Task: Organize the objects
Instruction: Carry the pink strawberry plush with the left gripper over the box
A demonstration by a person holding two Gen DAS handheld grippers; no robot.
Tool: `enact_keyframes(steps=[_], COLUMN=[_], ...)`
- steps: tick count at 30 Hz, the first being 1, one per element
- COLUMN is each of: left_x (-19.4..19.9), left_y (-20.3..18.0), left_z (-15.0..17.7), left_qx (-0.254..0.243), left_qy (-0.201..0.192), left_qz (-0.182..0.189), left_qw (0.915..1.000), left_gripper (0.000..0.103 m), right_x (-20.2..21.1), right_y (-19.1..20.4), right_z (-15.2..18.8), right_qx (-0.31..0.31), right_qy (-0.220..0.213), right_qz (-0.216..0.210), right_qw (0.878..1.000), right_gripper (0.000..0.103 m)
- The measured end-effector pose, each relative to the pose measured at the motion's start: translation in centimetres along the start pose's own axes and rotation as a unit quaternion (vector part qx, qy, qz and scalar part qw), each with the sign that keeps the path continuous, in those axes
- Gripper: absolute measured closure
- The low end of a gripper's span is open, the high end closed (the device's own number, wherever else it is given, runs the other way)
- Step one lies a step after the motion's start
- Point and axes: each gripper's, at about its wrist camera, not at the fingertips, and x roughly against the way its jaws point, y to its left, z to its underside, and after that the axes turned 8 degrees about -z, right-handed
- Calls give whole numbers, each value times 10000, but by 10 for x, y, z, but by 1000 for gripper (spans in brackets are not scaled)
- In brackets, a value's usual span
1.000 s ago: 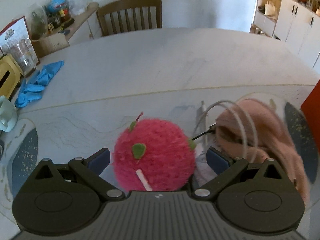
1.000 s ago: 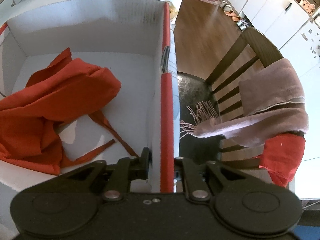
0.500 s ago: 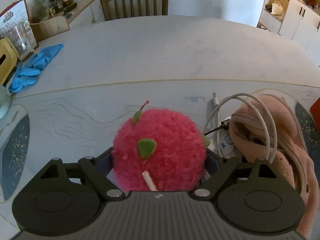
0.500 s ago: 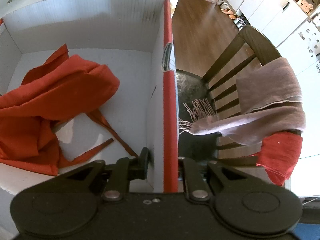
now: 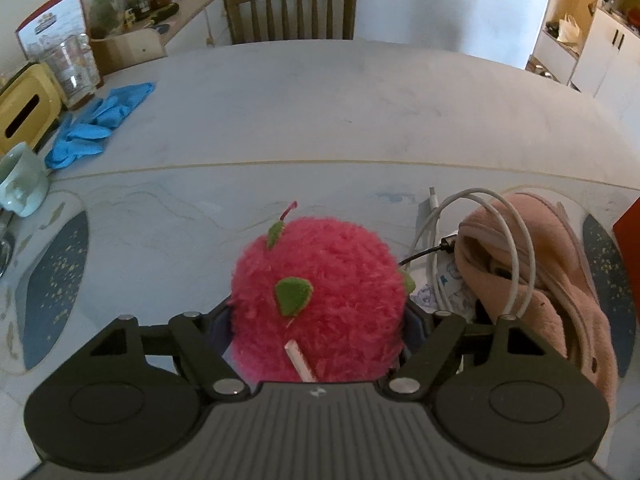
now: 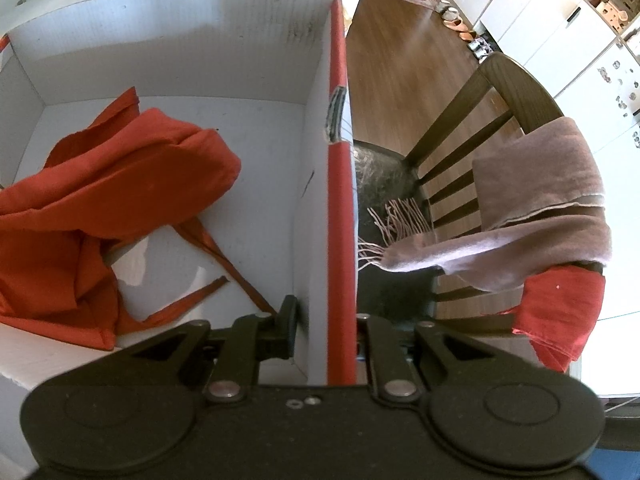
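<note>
Left gripper [image 5: 318, 316]: jaws closing on the plush apple [image 5: 318, 300], which sits between them on the table [image 5: 320, 100]. A second ago the blue pads stood clear of the apple on both sides; now both are buried in its fuzz and press its flanks. The view has shifted, so the pink cloth [image 5: 536, 280] and white cable [image 5: 480, 240] lie further right.

Right gripper [image 6: 324, 320]: narrow, clamped on the red-edged wall of the white box [image 6: 340, 200], one finger inside, one outside. No change from the earlier frames. The orange cloth [image 6: 100, 208] lies in the box.
</note>
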Motion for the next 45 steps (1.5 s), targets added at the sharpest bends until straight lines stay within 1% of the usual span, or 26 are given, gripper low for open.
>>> enact_keyframes(steps=[5,11,15,21,24,30,35,38,40,45], left_x=[27,71,100,133,146,163,178,184,183,181], left_y=[1,-15,-35,-80,-108,-169,-222,-252,-271,-318], left_z=[1,2,3,1,0,0,3,3,4,9], left_qx=[-19,-330,-553,-947,-1228,-1739,-2202,-2381,-2505,-2876], left_qy=[-26,-213,-342,-558,-647,-761,-871,-917,-926,-898], left_qz=[-9,117,298,778,977,1415,1750,1977,2110,2303], left_qw=[10000,9992,9974,9909,9855,9716,9557,9465,9403,9253], left_gripper=[25,25,24,24,24,24,24,24,24,24], right_x=[0,-1,-2,-4,-4,-5,-4,-2,-2,-1], right_y=[1,0,-2,-6,-8,-8,-6,-4,-4,-3], right_z=[0,0,2,5,6,8,10,12,13,14], right_qx=[2,-18,-56,-87,-117,-82,-60,-33,-31,-15], right_qy=[48,83,79,81,90,46,15,-4,-18,-24], right_qz=[11,-32,-98,-230,-303,-400,-403,-414,-424,-434], right_qw=[10000,10000,9999,9997,9994,9992,9992,9991,9991,9991], right_gripper=[89,90,91,93,94,95,95,95,95,95])
